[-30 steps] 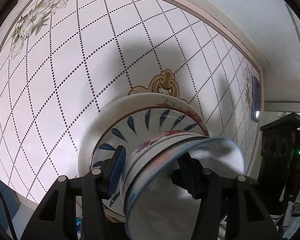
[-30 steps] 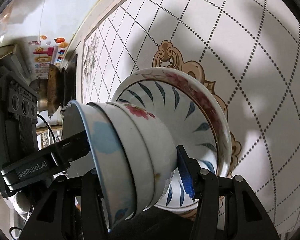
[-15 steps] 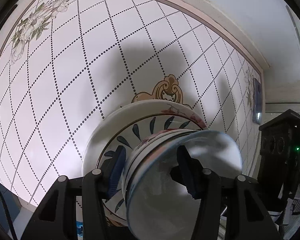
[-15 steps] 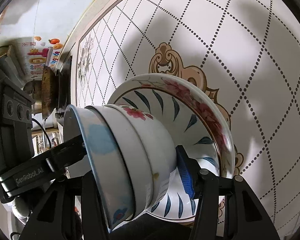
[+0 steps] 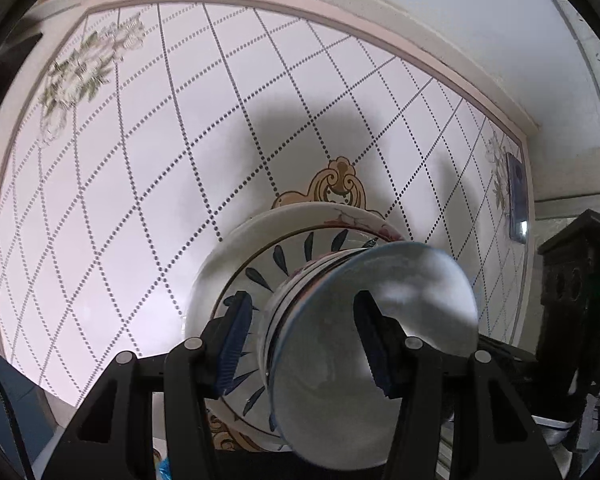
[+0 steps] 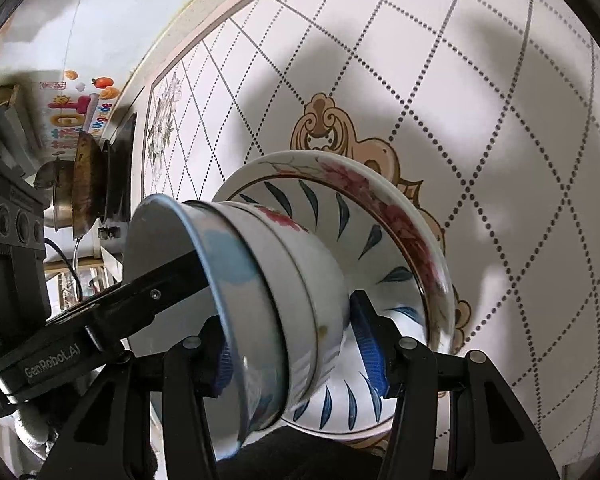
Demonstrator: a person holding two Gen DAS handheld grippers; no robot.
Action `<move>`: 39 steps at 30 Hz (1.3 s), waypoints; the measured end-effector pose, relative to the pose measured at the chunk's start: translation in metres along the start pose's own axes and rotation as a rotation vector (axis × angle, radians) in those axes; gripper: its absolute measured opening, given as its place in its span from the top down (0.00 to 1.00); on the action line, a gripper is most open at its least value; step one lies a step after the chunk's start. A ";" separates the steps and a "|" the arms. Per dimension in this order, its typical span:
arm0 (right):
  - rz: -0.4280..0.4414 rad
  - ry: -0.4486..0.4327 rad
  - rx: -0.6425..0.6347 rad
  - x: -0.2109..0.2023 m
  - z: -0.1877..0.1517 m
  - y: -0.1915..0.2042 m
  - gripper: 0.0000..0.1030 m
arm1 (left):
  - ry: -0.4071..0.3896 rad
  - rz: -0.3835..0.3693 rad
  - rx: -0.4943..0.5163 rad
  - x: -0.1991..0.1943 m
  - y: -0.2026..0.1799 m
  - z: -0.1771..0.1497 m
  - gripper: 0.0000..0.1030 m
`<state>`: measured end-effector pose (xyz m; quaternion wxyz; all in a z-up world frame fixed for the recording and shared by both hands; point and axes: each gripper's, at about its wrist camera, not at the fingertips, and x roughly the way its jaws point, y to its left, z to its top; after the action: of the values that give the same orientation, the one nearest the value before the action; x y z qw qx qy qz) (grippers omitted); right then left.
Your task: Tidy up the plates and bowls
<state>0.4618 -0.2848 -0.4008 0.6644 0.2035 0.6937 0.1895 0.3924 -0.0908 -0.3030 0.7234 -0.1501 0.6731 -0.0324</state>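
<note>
Plainly, in the left wrist view, the left gripper [image 5: 306,340] straddled the wall of a stack of nested white ceramic bowls [image 5: 364,360], the topmost rimmed in blue: one blue-padded finger sat outside the wall at about nine o'clock of the stack, the other inside the mouth at about three o'clock, and the jaws looked clamped on that wall. The stack sat in a wide shallow white plate with blue leaf strokes and a red floral rim [image 5: 260,264], which showed behind the bowls toward twelve o'clock, over a white tabletop with dotted diamond lines and a gold scroll emblem [image 5: 140,200]. In the right wrist view, the right gripper [image 6: 296,354] held the same stack of bowls [image 6: 284,296] from the opposite side, its left finger inside the mouth and mostly hidden, its right blue pad against the outer wall at about four o'clock, so it too appeared to be gripping the wall. The stack's axis tilted toward ten o'clock, mouth facing the left gripper's black arm [image 6: 112,320], with the plate [image 6: 400,240] beyond at two o'clock. Both hands pointed steeply down and seemed equally near; lowering the stack level looked like the deciding matter.
</note>
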 end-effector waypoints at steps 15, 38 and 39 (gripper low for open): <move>-0.231 -0.296 -0.095 -0.092 -0.079 0.059 0.13 | -0.270 0.098 0.163 -0.098 0.004 -0.057 0.30; -0.434 -0.742 -0.137 -0.192 -0.294 0.185 0.03 | -0.634 0.117 0.276 -0.235 0.019 -0.210 0.03; -0.434 -0.753 -0.142 -0.195 -0.300 0.187 0.02 | -0.653 0.122 0.276 -0.240 0.019 -0.218 0.03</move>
<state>0.1741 -0.2292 -0.1225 0.9076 0.0619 0.4151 0.0055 0.1535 -0.0511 -0.0869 0.9143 -0.0131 0.4037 -0.0303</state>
